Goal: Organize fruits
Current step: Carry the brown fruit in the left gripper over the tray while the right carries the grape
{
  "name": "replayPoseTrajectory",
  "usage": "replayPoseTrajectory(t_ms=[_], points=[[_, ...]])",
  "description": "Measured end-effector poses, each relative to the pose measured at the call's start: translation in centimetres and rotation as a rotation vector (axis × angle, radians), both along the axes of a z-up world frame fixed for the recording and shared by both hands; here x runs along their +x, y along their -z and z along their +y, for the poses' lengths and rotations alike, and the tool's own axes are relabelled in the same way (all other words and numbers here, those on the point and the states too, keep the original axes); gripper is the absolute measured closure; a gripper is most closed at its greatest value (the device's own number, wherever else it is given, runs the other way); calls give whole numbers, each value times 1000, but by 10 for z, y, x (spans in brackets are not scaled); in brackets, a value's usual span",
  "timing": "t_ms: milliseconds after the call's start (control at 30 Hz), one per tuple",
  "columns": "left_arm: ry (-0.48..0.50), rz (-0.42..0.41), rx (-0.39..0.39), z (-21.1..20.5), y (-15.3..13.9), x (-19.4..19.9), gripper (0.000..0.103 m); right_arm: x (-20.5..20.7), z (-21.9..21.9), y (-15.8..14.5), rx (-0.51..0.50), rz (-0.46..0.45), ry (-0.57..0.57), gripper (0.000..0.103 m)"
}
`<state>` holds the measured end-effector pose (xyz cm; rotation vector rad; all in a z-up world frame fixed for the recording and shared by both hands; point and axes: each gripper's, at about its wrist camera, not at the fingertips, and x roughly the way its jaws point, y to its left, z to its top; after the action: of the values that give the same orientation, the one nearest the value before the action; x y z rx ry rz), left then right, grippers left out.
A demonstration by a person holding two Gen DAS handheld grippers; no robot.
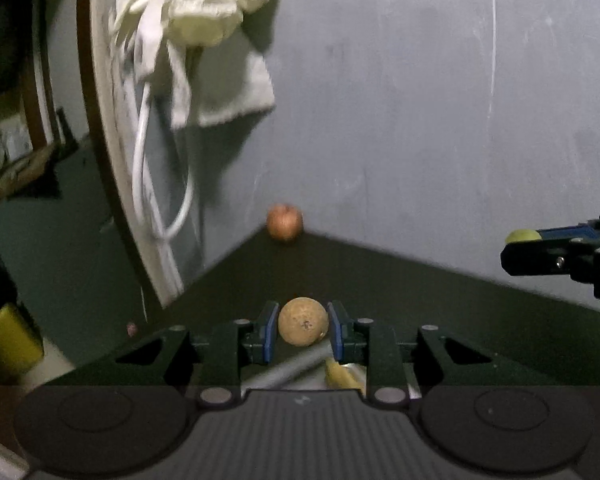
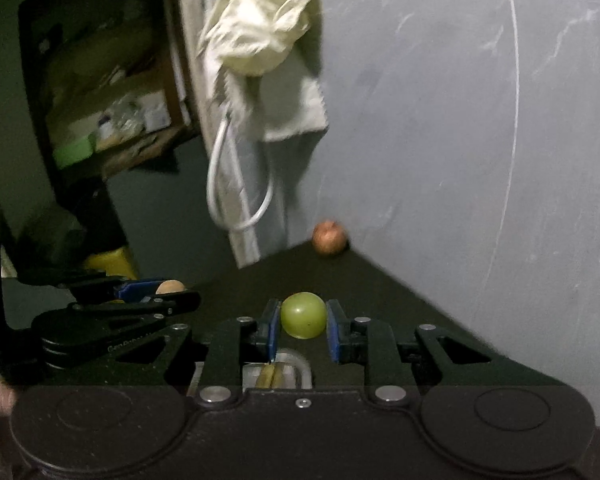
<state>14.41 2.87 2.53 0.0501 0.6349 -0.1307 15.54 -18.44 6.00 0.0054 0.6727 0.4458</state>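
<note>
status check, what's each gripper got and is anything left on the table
Left gripper shut on tan round fruit. Right gripper shut on green grape. Reddish fruit sits at table's far corner. Nothing blocking.

A pale cream cloth [image 1: 204,4] hangs bunched high on the grey wall [image 1: 420,100], which serves as the landmark here. Just beside the wall's left end runs a white door frame [image 1: 104,120], and a white cable [image 1: 140,168] loops down below the cloth, against that frame. A dark table [image 1: 440,312] meets the foot of the wall, its far corner tucked into it. Left of the wall, beyond the frame, a cluttered wooden shelf [image 2: 112,112] stands in shadow, with a light green box [image 2: 73,155] on it. Lower down, left of the wall's base, sits a yellow container [image 1: 8,340].
</note>
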Motion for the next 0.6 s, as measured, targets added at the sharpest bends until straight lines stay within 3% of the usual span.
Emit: replayPoseTrajectory(t_ms=[367, 600], points=[[-20, 145, -66, -14, 58, -60, 74, -72, 0, 66, -118, 148, -196, 78], [-13, 207, -64, -19, 79, -54, 74, -101, 7, 106, -186, 230, -300, 78]])
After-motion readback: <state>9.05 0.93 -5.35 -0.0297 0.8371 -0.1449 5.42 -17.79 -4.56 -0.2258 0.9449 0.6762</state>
